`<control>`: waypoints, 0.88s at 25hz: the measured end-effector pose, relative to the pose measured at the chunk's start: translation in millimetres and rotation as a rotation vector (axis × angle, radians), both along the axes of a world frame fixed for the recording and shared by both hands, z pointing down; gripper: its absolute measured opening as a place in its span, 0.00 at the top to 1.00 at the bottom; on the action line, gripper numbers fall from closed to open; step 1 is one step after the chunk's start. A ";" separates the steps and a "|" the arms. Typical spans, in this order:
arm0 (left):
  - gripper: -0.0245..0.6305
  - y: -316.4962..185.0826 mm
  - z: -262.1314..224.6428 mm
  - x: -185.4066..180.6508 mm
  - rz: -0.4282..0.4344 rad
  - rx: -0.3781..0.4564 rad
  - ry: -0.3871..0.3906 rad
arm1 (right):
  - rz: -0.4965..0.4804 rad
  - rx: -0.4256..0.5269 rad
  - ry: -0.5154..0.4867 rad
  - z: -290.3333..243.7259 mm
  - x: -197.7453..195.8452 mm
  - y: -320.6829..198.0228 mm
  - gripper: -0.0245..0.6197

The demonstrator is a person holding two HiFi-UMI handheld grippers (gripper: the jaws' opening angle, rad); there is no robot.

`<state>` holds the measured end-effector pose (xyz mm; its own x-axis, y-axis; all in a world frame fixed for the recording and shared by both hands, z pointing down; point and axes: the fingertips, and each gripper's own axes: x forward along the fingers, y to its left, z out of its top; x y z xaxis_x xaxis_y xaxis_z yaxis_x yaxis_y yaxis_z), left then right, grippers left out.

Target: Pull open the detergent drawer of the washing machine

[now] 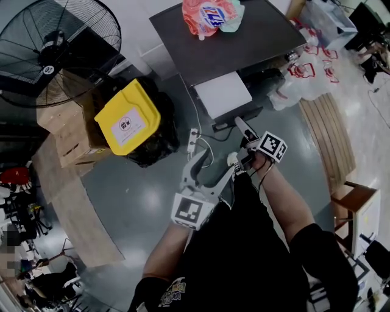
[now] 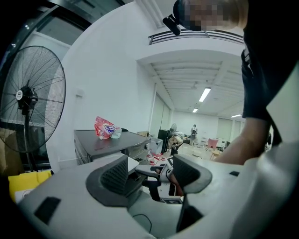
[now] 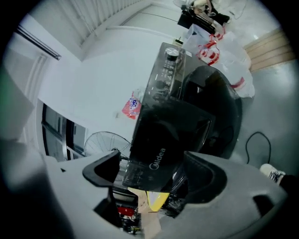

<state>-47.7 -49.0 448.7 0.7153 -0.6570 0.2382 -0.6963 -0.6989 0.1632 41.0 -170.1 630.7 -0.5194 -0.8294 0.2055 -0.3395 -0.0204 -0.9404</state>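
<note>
The dark-topped washing machine [image 1: 244,33] [image 3: 201,102] [image 2: 105,144] stands ahead with a red detergent bag [image 1: 207,15] on it. Its detergent drawer [image 1: 222,94] sticks out, white on top with a dark front [image 3: 156,140]. My right gripper [image 1: 245,137] [image 3: 154,170] is rolled on its side at that front. It is open: the dark front lies between the jaws, with a gap showing beside one pad. My left gripper [image 1: 214,161] [image 2: 152,175] hangs open and empty just below and left of the right one, away from the drawer.
A black bin with a yellow lid [image 1: 128,119] and cardboard boxes [image 1: 70,131] stand left of the machine, with a large floor fan [image 1: 52,49] behind. A power strip [image 1: 194,140] lies on the floor. White plastic bags [image 1: 304,73] and a wooden bench [image 1: 332,140] are at the right.
</note>
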 end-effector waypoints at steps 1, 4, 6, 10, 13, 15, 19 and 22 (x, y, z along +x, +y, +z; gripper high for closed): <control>0.53 3.8 -1.7 -1.9 0.004 0.005 0.003 | -0.019 0.027 0.027 -8.7 -2.3 4.4 0.31; 0.53 17.2 -6.9 -7.6 0.017 0.026 0.004 | -0.062 0.114 0.113 -38.7 -9.0 19.5 0.37; 0.53 27.5 -9.8 -12.4 0.025 0.041 0.000 | -0.084 0.185 0.199 -59.5 -10.8 30.4 0.45; 0.65 45.8 -13.9 -27.4 0.034 0.071 -0.015 | -0.099 0.318 0.366 -106.8 -15.9 54.4 0.69; 0.80 52.2 -11.4 -39.0 0.009 0.102 -0.019 | -0.112 0.413 0.515 -144.0 -18.7 76.4 0.96; 0.92 54.0 -10.8 -41.1 -0.015 0.101 -0.028 | -0.131 0.484 0.591 -169.6 -21.5 92.4 0.96; 0.94 62.0 -13.9 -35.1 -0.016 0.094 -0.028 | -0.153 0.599 0.737 -214.7 -23.1 121.1 0.96; 0.94 65.5 -16.4 -23.7 -0.005 0.094 -0.016 | -0.174 0.658 0.811 -244.7 -20.0 136.3 0.96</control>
<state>-71.5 16.5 432.3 0.7084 -0.6806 0.1871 -0.7020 -0.7070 0.0856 21.0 -33.8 386.0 -0.5510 -0.8305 0.0812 -0.8198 0.5205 -0.2390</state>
